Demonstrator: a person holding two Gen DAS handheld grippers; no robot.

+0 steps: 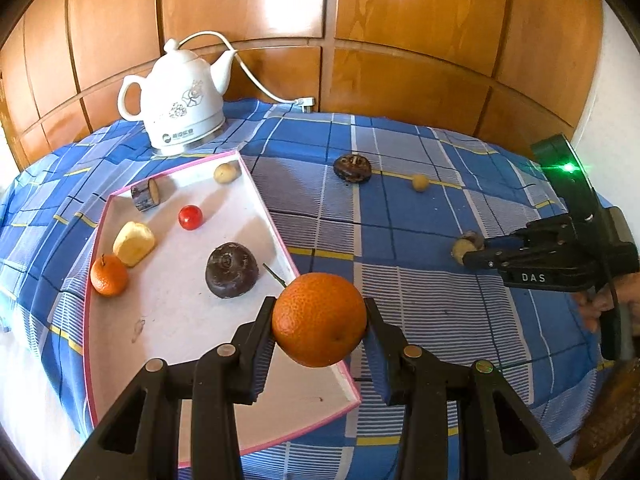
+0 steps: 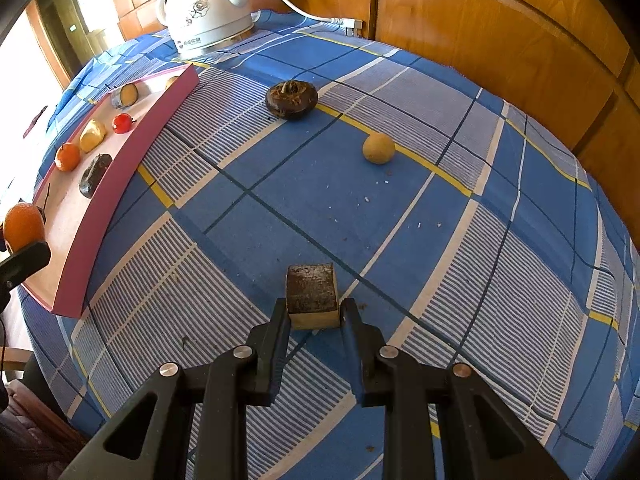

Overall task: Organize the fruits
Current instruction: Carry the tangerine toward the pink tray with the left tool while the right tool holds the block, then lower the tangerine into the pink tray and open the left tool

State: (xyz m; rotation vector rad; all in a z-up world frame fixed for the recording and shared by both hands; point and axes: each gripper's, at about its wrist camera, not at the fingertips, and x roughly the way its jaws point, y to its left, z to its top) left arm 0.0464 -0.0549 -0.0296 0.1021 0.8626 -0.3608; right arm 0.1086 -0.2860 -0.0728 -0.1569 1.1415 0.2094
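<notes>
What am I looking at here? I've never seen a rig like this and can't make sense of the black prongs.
The prongs are two-finger grippers, each held in a person's hand, each carrying a camera. The left gripper clamps an orange above the pink-edged tray, which already holds fruit. The right gripper is shut on a cut, dark-skinned chunk on the checked blue tablecloth. A dark round fruit, a pale ball and a white kettle also stand there.

Tray (image 1: 120, 360) at bench left, six fruits in it. Kettle (image 1: 180, 104) behind tray, far left. Three pieces loose on cloth (image 1: 440, 320) right of tray.
</notes>
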